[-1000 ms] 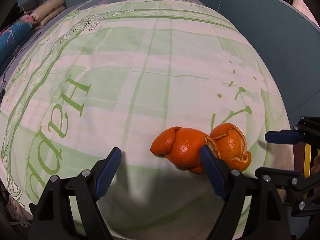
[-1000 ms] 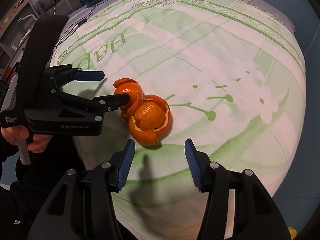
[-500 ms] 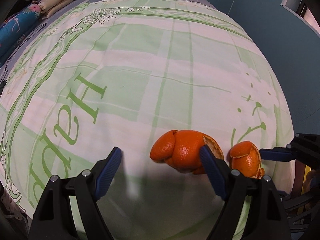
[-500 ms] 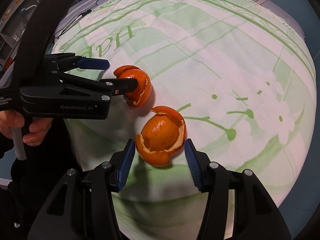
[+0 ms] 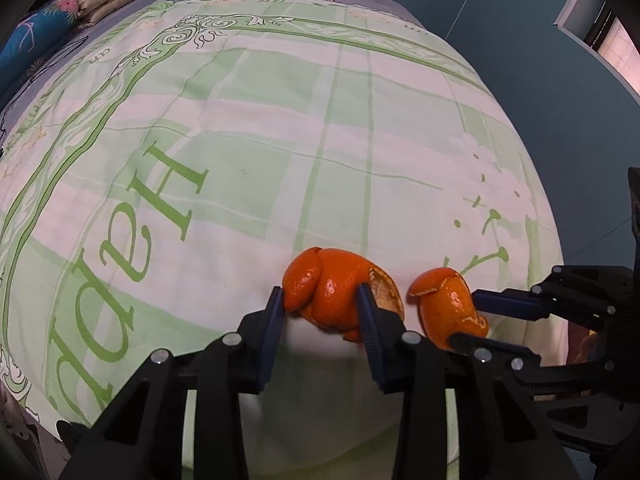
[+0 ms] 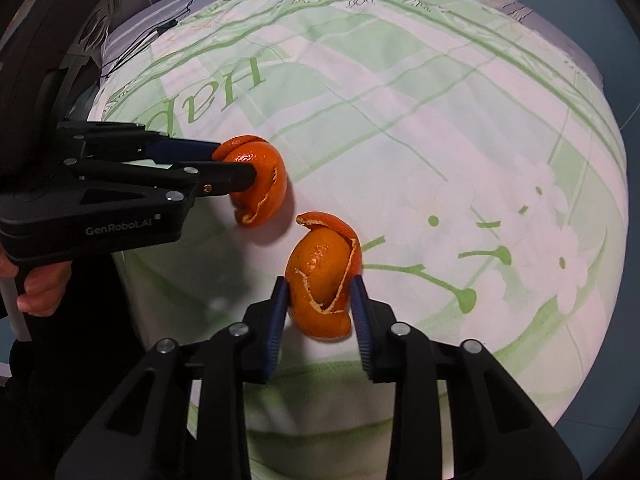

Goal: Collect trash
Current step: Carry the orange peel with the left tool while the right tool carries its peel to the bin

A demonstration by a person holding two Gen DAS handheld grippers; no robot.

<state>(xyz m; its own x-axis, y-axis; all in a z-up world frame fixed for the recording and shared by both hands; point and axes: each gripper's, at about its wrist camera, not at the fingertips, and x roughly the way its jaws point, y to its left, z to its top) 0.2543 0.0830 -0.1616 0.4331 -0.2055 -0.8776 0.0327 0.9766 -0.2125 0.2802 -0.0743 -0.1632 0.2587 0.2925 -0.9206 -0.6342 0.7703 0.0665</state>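
Observation:
Two pieces of orange peel lie near the front edge of a bed with a green and white cover (image 5: 280,128). My left gripper (image 5: 322,300) is shut on the left orange peel (image 5: 332,296); this gripper (image 6: 236,160) and its peel (image 6: 260,180) also show in the right wrist view. My right gripper (image 6: 320,294) is shut on the right orange peel (image 6: 322,280); in the left wrist view that gripper (image 5: 466,318) and its peel (image 5: 446,304) are at the right. The two peels are apart.
The bed cover (image 6: 440,140) carries green lettering and a flower print. Folded pillows (image 5: 60,12) lie at the far left end. A black cable (image 6: 148,36) runs over the far edge. Blue walls (image 5: 520,60) stand beyond the bed.
Both grippers have closed from open onto their peels. The two peels, which touched a second ago, have been pulled apart.

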